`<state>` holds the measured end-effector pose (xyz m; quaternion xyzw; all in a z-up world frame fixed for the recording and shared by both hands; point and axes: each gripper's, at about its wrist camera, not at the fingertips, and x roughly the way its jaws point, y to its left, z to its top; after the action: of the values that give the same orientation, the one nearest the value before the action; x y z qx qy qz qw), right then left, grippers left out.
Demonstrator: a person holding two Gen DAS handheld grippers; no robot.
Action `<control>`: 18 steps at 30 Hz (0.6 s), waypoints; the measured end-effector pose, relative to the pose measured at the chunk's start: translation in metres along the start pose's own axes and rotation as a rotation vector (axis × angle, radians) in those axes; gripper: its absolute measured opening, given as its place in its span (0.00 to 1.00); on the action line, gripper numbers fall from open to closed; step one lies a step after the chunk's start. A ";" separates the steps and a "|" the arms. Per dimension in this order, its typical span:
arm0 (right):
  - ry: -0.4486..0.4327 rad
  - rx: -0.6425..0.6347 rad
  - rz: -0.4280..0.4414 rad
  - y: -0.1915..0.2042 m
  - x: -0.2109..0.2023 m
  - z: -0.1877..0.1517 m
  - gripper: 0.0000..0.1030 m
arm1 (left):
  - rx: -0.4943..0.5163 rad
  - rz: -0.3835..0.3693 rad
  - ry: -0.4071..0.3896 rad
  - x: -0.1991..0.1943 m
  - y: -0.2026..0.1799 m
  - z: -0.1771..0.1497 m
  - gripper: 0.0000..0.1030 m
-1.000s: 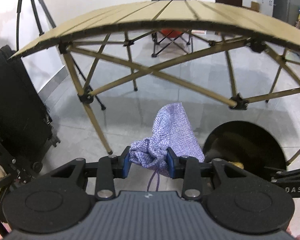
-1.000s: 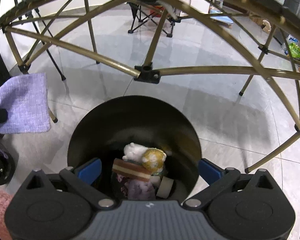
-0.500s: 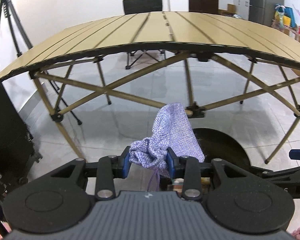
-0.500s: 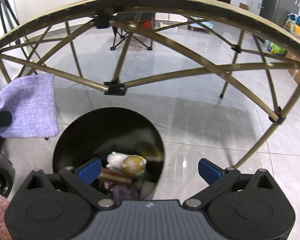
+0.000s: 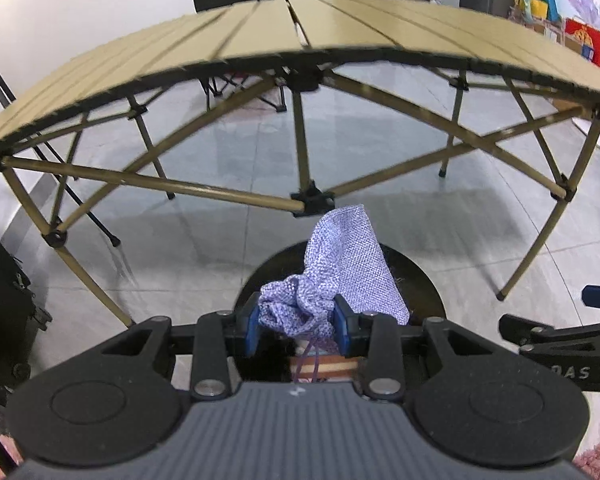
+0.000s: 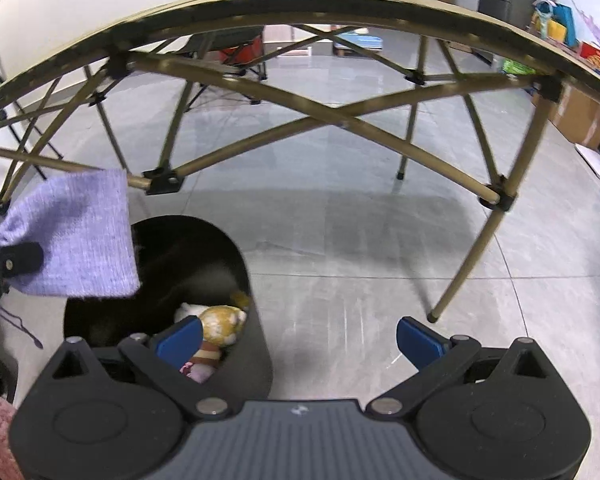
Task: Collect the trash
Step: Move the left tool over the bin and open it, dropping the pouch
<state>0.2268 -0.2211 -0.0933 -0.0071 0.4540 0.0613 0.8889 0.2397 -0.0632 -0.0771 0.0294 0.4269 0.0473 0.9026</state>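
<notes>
A: Where is the trash item now, and what holds it?

B: The left gripper (image 5: 296,326) is closed tight on the bunched mouth of a lilac drawstring pouch (image 5: 352,264). The blue pads press the gathered cloth from both sides, and the thin cord hangs down below them. The flat body of the pouch stands out forward and a little to the right, away from the fingers.

A: And the bin?

B: The black trash bin (image 5: 424,280) is on the floor, directly under and just beyond the left gripper. In the left wrist view the pouch covers the middle of the opening. In the right wrist view the pouch (image 6: 76,236) hangs over the left side of the bin's rim (image 6: 244,264). I can see some things already inside, among them a small plush toy (image 6: 220,320).

A: So the pouch is over the opening?

B: I judge yes, mostly. Its long axis runs from the pinched mouth outward across the bin, so if released it should fall inside, but the far corner seems close to the back rim. I cannot tell how high it is.

A: The other hand?

B: The right gripper (image 6: 300,340) is wide open and holds nothing. It points at the floor to the right of the bin, near a leg of the folding table (image 6: 472,248). The left hand is clearly the one for the drop.
</notes>
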 end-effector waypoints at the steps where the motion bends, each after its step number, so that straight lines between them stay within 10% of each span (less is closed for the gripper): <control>1: 0.000 0.009 -0.004 -0.005 0.000 -0.001 1.00 | 0.002 0.002 0.013 0.003 -0.002 0.000 0.35; 9: -0.001 0.051 -0.013 -0.025 -0.002 -0.007 1.00 | 0.007 0.020 0.114 0.031 -0.016 -0.004 0.41; 14: -0.003 0.063 -0.015 -0.030 -0.004 -0.009 1.00 | 0.005 0.032 0.134 0.035 -0.021 -0.006 0.96; 18: -0.003 0.068 -0.016 -0.031 -0.004 -0.009 1.00 | 0.001 0.033 0.143 0.037 -0.022 -0.005 1.00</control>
<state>0.2211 -0.2527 -0.0968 0.0197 0.4547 0.0389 0.8896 0.2602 -0.0805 -0.1104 0.0333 0.4898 0.0640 0.8689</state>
